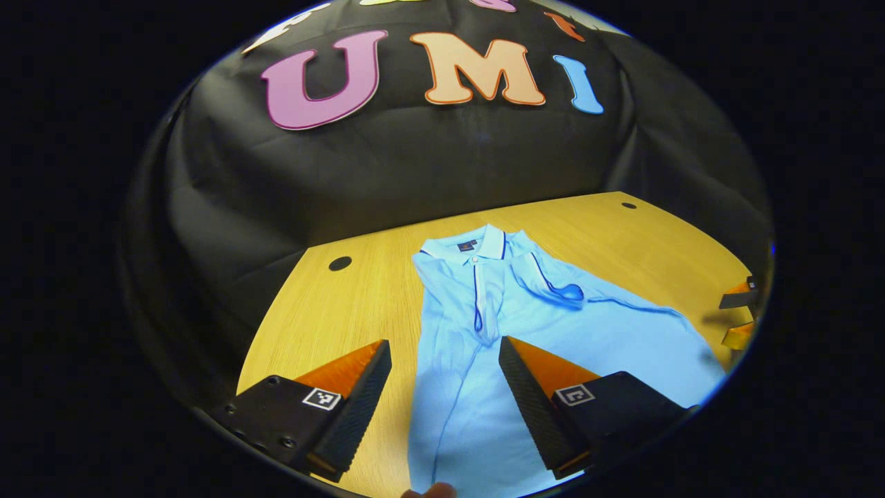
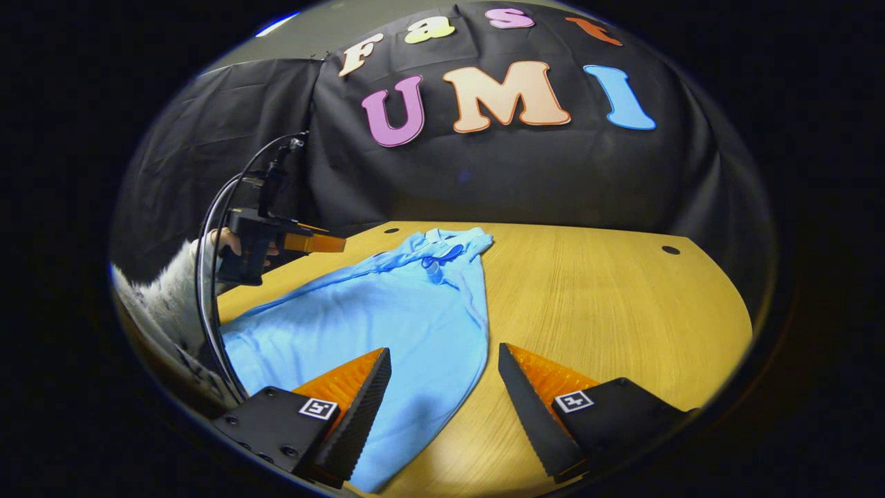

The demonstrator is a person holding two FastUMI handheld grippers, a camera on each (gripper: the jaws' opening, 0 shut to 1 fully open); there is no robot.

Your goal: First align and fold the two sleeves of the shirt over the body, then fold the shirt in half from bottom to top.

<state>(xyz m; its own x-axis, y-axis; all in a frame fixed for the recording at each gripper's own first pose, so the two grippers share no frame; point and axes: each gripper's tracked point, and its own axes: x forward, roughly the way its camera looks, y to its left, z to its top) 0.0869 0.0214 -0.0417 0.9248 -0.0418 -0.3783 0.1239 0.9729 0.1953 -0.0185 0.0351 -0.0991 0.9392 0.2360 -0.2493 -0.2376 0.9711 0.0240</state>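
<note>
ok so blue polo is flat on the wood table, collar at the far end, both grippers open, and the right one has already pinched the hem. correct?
Not the last part. In the right gripper view the right gripper is open above the shirt, its fingers gripping nothing. The rest holds: the polo lies on the wooden table, collar away, and the left gripper is open too.

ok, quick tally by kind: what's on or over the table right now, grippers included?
Shirts: 1, light blue shirt, lying on the wooden table
Grippers: 2, left gripper and right gripper, both with fingers apart
Cable holes in the table: 2
Total: 5
</note>
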